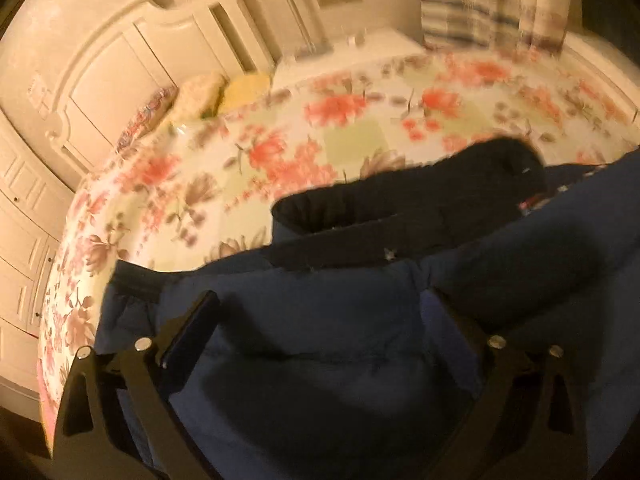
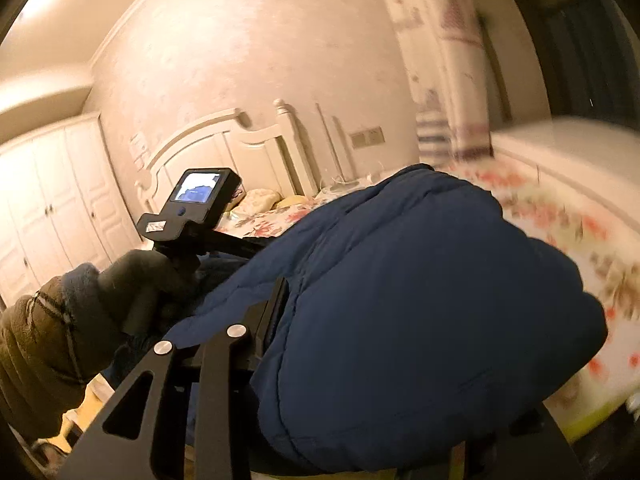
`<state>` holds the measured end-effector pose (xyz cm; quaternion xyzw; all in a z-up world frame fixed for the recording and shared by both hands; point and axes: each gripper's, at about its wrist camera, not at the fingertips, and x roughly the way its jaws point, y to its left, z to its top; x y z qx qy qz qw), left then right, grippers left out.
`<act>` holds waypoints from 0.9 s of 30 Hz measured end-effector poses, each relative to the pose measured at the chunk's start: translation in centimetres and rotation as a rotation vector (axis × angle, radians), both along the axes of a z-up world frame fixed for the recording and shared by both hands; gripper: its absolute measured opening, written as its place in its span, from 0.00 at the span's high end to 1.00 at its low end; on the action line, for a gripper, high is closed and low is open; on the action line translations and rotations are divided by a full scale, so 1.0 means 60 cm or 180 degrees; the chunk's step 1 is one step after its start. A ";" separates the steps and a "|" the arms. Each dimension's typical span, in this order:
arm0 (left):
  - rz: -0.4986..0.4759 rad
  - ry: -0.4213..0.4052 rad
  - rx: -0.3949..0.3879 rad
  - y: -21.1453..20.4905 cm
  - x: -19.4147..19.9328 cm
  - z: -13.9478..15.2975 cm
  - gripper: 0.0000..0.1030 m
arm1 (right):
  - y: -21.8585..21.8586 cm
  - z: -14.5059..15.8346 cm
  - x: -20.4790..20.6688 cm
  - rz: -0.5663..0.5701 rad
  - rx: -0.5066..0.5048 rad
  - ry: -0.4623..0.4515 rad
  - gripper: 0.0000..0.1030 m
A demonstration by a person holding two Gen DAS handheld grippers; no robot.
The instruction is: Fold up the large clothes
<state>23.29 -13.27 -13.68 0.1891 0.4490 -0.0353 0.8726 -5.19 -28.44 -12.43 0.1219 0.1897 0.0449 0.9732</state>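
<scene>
Our right tongs (image 2: 360, 360) grip a thick fold of the blue jacket (image 2: 400, 300), raised above the bed (image 2: 580, 232). Our left tongs (image 1: 332, 320) stand open over the jacket, which lies directly beneath and ahead, its collar (image 1: 360, 208) beyond the fingertips, nearer this hand.

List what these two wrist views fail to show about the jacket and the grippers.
- Right wrist view: the right gripper fingertips are buried in the blue padded jacket.
- Left wrist view: the jacket's lower part is cut off by the frame edge.
- Both views: the floral bedspread pattern is motion-blurred.
</scene>
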 end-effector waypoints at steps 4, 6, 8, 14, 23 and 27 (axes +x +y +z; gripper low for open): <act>-0.0125 -0.0286 -0.0582 0.073 -0.108 0.071 0.11 | 0.010 0.010 -0.003 0.0024 -0.0141 -0.0018 0.58; -0.0312 -0.0289 -0.0718 0.095 -0.172 0.082 0.10 | 0.016 0.017 0.000 0.0025 -0.0173 -0.0056 0.58; -0.0605 -0.0214 -0.0650 0.091 -0.234 0.064 0.08 | 0.025 0.028 0.007 0.0039 -0.0219 -0.0110 0.58; -0.0789 -0.0314 -0.0583 0.126 -0.370 -0.027 0.07 | 0.103 0.070 0.009 0.0243 -0.0739 -0.0298 0.58; -0.0423 -0.0900 -0.1481 0.383 -0.389 0.110 0.08 | 0.318 0.125 0.039 0.0811 -0.1750 -0.0604 0.58; 0.0434 -0.1309 -0.1626 0.547 -0.386 0.165 0.08 | 0.493 0.068 0.053 0.1327 -0.2671 -0.0651 0.58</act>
